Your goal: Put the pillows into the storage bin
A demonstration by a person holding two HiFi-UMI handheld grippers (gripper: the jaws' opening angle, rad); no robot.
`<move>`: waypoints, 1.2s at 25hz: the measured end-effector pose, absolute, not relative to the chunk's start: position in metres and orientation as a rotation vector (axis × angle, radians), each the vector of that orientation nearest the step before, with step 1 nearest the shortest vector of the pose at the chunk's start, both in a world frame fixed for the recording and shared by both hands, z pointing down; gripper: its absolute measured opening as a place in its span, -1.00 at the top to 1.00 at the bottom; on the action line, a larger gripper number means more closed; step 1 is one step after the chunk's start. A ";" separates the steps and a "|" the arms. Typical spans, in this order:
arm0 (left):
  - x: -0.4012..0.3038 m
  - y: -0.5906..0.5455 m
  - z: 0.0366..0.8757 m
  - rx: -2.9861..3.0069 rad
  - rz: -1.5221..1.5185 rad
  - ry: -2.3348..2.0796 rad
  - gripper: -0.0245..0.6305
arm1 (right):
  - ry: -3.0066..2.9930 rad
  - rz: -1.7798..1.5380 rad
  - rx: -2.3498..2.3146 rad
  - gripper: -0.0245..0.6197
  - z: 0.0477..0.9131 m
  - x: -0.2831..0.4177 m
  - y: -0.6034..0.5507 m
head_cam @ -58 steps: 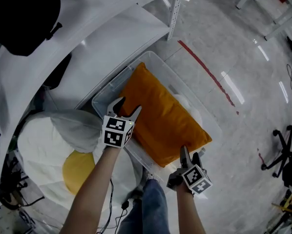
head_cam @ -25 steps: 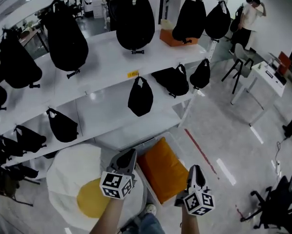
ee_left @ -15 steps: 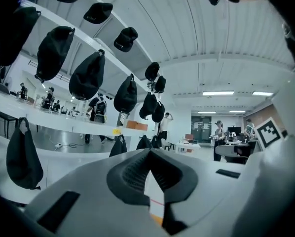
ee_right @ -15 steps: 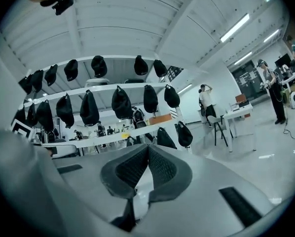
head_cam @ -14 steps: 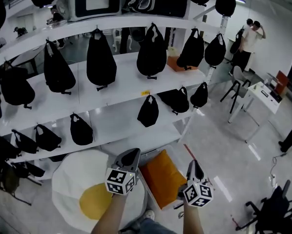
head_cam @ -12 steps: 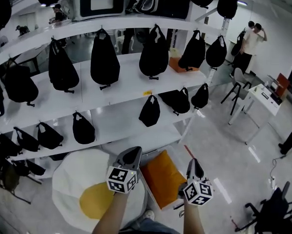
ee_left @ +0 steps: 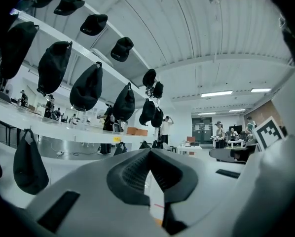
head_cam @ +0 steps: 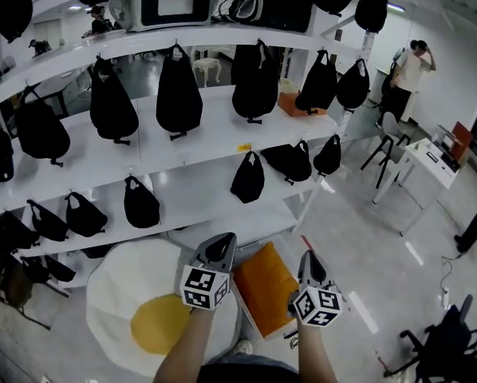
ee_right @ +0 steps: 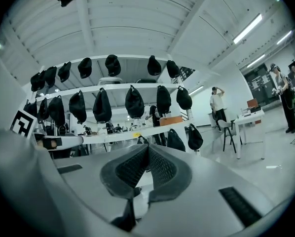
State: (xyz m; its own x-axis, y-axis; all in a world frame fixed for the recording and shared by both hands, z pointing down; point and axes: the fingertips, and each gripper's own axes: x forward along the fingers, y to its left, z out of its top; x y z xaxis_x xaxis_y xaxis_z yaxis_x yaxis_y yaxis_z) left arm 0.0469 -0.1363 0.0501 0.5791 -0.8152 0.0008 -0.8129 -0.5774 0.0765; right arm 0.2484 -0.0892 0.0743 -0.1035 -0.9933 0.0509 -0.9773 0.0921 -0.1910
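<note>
**Q:** Claws?
**A:** I'm holding both up: left claw (head_cam: 220,248) and right claw (head_cam: 306,262), each pressed together, pinching nothing.
**Q:** Pillows?
**A:** Orange pillow (head_cam: 264,286) is lying in the bin (head_cam: 253,325) below them. Egg pillow (head_cam: 135,294) is sitting outside, just beside it.
**Q:** Risk?
**A:** I'm judging the egg pillow bulky. It could be slipping from a thin pinch, or jamming against the orange one. Bags (head_cam: 247,178) are hanging off the shelves (head_cam: 191,146) beyond and could be snagging.

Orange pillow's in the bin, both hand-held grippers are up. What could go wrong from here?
The orange pillow seems to fill the storage bin, so the large egg-shaped pillow may not fit on top. Lifting it could snag the black bags hanging just above.
</note>
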 end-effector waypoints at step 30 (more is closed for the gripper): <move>0.041 -0.127 0.065 2.701 -0.020 -1.397 0.86 | 2.335 -0.318 -1.984 0.93 0.085 0.229 -0.084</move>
State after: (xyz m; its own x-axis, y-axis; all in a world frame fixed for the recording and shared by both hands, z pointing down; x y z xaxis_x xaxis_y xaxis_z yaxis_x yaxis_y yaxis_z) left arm 0.0415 -0.1273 0.0646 0.5788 -0.8148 0.0341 -0.8134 -0.5738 0.0952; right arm 0.2289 -0.0842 0.0852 -0.1694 -0.9817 0.0869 -0.9691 0.1499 -0.1957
